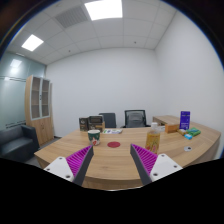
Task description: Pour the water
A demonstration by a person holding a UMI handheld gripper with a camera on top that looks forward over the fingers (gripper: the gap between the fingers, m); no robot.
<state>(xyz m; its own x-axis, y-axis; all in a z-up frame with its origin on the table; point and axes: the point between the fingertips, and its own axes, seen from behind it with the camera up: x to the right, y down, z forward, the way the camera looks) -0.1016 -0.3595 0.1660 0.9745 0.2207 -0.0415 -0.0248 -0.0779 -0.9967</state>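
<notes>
- hovering above the near edge of the table [120, 165], the jaws [113, 163] stand spread wide apart with nothing between them; each finger shows its purple pad [77, 160] on the inner face.
- just beyond the jaws, out on the table, a small red disc-like thing [114, 145] lies flat between the two fingertips' lines.
- beyond the left finger, on the table, stands a cup [94, 136] with a green band; it is upright and apart from the jaws.
- beyond the right finger, on the table, stands a tall amber container [153, 139], upright, well clear of the cup; whether it holds water i cannot tell.
- further along the table to the right of that container sit a brown box [167, 123], a purple upright carton [185, 119] and a flat green thing [192, 132] close together.
- at the far side of the table, two dark office chairs [134, 118] face the jaws, with a small dark box [84, 124] on the table to their left.
- left of the table, against the wall, stands a wooden cabinet [40, 105] with glass doors, and a dark seat [15, 143] sits nearer than it.
- above the table, ceiling light panels [103, 9] glow in a tiled ceiling.
</notes>
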